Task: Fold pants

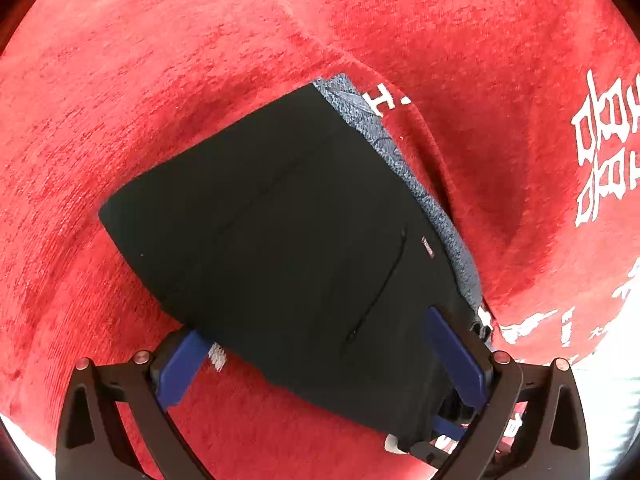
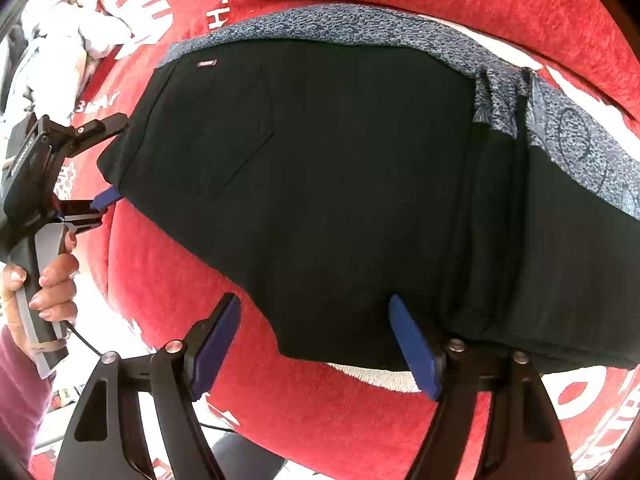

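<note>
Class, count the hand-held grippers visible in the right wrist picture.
2: the right hand-held gripper at the bottom, open; the left hand-held gripper at the black folded pants' left edge.

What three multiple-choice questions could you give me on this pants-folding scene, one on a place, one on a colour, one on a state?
1. Where does the grey-blue knit waistband run in the right wrist view?
A. along the far edge of the black pants
B. along the near edge
C. off on the cloth, apart from the pants

2. What colour is the cloth under the pants?
A. green
B. red with white print
C. plain white

3. How do the jaws of the right gripper stand?
A. shut on the pants
B. shut on nothing
C. open

Answers: 1 A, the knit band borders the pants' far side. 2 B, red pile with white lettering surrounds the pants. 3 C, the blue pads sit wide apart over the pants' near edge.
</note>
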{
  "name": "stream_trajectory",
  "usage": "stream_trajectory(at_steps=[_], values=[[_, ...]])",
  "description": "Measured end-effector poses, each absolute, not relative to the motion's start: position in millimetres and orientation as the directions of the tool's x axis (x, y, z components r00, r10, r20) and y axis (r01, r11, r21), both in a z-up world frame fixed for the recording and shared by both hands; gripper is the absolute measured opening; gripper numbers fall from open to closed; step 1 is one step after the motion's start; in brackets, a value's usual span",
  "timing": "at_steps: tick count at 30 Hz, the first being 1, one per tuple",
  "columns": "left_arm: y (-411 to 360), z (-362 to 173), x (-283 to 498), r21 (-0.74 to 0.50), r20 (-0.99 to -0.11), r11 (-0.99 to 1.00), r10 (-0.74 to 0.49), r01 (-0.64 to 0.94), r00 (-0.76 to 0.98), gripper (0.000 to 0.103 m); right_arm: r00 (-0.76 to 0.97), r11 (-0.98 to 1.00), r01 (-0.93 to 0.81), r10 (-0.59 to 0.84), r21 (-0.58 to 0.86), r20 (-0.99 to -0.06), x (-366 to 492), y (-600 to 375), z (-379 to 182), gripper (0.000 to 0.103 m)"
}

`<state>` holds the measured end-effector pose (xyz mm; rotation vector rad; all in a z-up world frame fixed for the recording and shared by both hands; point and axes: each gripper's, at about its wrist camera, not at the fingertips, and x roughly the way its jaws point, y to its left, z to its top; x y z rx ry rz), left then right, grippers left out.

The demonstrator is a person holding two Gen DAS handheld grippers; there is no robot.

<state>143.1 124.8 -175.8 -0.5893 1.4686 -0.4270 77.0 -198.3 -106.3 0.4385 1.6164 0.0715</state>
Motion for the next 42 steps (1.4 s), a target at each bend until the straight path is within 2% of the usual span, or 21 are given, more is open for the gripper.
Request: stream_trajectory(at_steps=[4,9,12,14,16,18,19,22,23,24,27,30,35,42], values=[[127,-169,140,-0.613,-0.790,0.786,-0.608,-0.080,0.076,0.102,-0.031,0.922,0.238,0.320,0.304,-0.947,78,-199,-107,0.080],[132,-145,149,-0.747,-0.663,0.662,-0.733,-0.064,0.152,0.102,-0.021,0.920,0.236,0.327,0.313,-0.945,76,-200,-108,0.081],[126,-157,156,-0.691,-0.722,0.719,-0.682,-0.076,0.117,0.102,-0.018,0.922,0.230,0.323,0.310,-0.946,77,-198,-108,0.082],[124,-171,158,-0.625,-0.780,0.776,-0.619,-0.085,0.087,0.100,-0.023,0.924,0.230,0.319,0.306,-0.947,77,-197,-108,0.082],[121,-172,158,-0.570,-0.820,0.818,-0.564,-0.070,0.095,0.092,-0.027,0.924,0.231,0.320,0.306,-0.947,80,-197,-106,0.082],[113,-163,155,-0.468,-0.878,0.883,-0.464,-0.014,0.120,0.075,-0.016,0.923,0.227,0.324,0.312,-0.946,83,-200,-98,0.082],[107,-160,154,-0.396,-0.909,0.918,-0.395,0.024,0.131,0.056,-0.004,0.924,0.221,0.321,0.312,-0.947,87,-202,-92,0.082],[83,-142,142,-0.223,-0.939,0.954,-0.266,0.203,0.218,0.049,0.036,0.921,0.209,0.328,0.328,-0.944,103,-210,-73,0.082],[68,-134,133,-0.111,-0.938,0.946,-0.200,0.303,0.283,0.047,0.052,0.916,0.205,0.341,0.344,-0.939,115,-215,-65,0.082],[52,-128,120,0.015,-0.924,0.918,-0.139,0.395,0.357,0.046,0.063,0.909,0.204,0.358,0.363,-0.932,125,-218,-60,0.082],[22,-123,90,0.242,-0.869,0.811,-0.063,0.533,0.491,0.042,0.078,0.877,0.205,0.428,0.434,-0.901,160,-220,-50,0.082],[13,-124,75,0.345,-0.836,0.735,-0.042,0.584,0.547,0.041,0.045,0.837,0.152,0.526,0.526,-0.849,209,-203,-46,0.082],[9,-126,79,0.361,-0.831,0.725,-0.036,0.587,0.555,0.041,-0.051,0.779,0.065,0.627,0.624,-0.777,268,-146,-54,0.082],[3,-125,64,0.404,-0.807,0.702,-0.028,0.587,0.590,0.041,-0.245,0.772,-0.030,0.610,0.635,-0.753,297,-78,-82,0.082]])
